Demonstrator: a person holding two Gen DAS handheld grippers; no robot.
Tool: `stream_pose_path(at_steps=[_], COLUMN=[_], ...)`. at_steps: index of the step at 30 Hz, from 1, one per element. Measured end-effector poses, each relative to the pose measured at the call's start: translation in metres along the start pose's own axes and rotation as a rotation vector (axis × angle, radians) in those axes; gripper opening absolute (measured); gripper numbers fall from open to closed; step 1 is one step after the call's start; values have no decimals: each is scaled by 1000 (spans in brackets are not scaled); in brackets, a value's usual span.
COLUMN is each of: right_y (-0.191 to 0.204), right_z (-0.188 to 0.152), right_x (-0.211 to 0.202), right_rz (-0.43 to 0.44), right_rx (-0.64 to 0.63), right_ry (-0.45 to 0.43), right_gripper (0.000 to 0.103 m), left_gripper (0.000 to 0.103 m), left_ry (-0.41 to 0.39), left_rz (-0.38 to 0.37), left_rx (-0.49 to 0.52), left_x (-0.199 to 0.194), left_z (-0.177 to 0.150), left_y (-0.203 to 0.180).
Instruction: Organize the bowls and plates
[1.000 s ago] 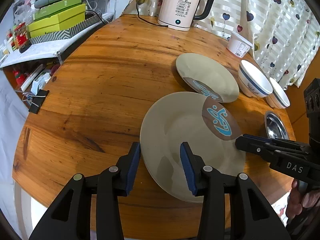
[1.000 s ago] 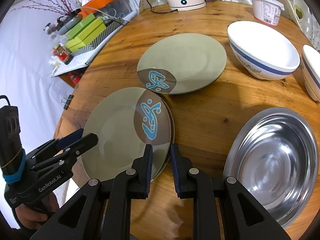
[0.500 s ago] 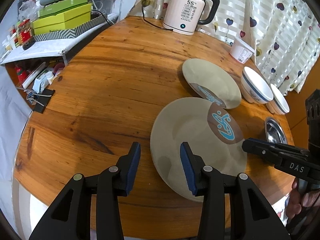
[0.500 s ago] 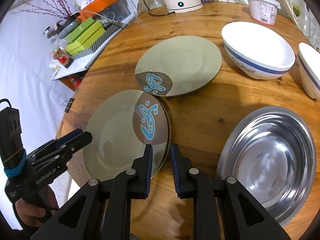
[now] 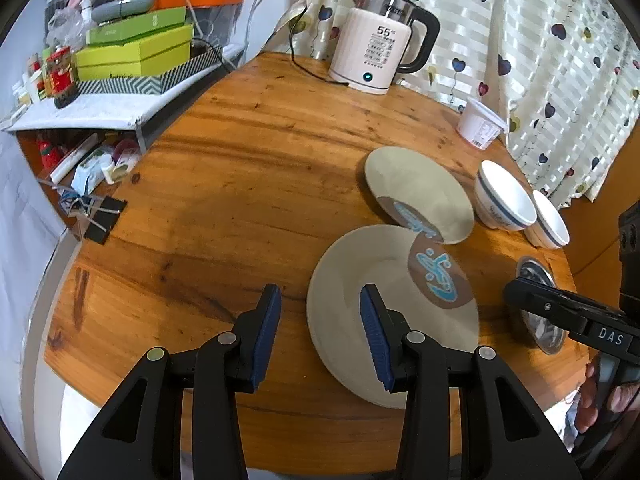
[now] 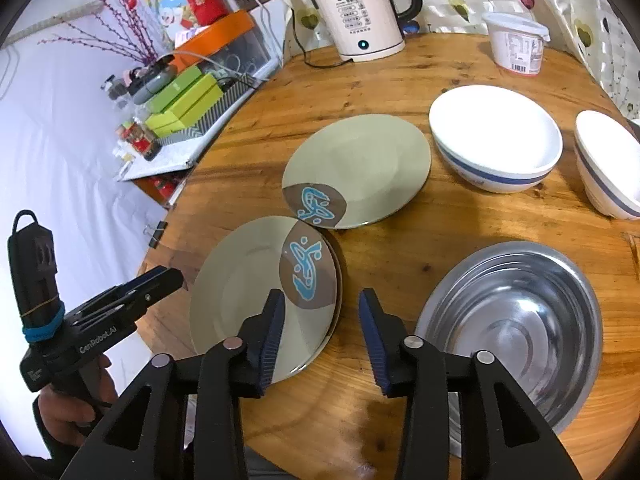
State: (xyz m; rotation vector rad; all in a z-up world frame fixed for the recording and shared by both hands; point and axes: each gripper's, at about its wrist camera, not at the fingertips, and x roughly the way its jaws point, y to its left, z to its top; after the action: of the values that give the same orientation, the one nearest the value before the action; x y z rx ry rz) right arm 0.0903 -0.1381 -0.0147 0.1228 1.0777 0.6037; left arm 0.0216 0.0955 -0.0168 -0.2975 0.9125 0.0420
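Plates: two grey ones, near plate stacked on another at the table edge, far plate just behind. Right tool is opening, nothing pinched; left tool hangs open, empty. Bowls sit beside the steel basin.

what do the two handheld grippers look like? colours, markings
Both are black plastic with two fingers, blue ribbed pads and silver pivot pins. The left gripper reads "GenRobot.AI" on its side in the right wrist view, with a blue band around its handle and a black box on top. The right gripper reads "DAS" in the left wrist view.
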Motion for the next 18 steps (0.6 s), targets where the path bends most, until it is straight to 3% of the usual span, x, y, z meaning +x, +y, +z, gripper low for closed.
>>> stream_pose_path(at_steps=[18], right_y=[-1], right_z=[1], right_x=[-11], right_rz=[-4], right_rx=[14], right_ry=[-4], right_gripper=[41], left_gripper=[42], left_ry=[-14], left_rz=[-13], left_rx=[20], left_x=[-6], left_z=[5], left_y=[-9])
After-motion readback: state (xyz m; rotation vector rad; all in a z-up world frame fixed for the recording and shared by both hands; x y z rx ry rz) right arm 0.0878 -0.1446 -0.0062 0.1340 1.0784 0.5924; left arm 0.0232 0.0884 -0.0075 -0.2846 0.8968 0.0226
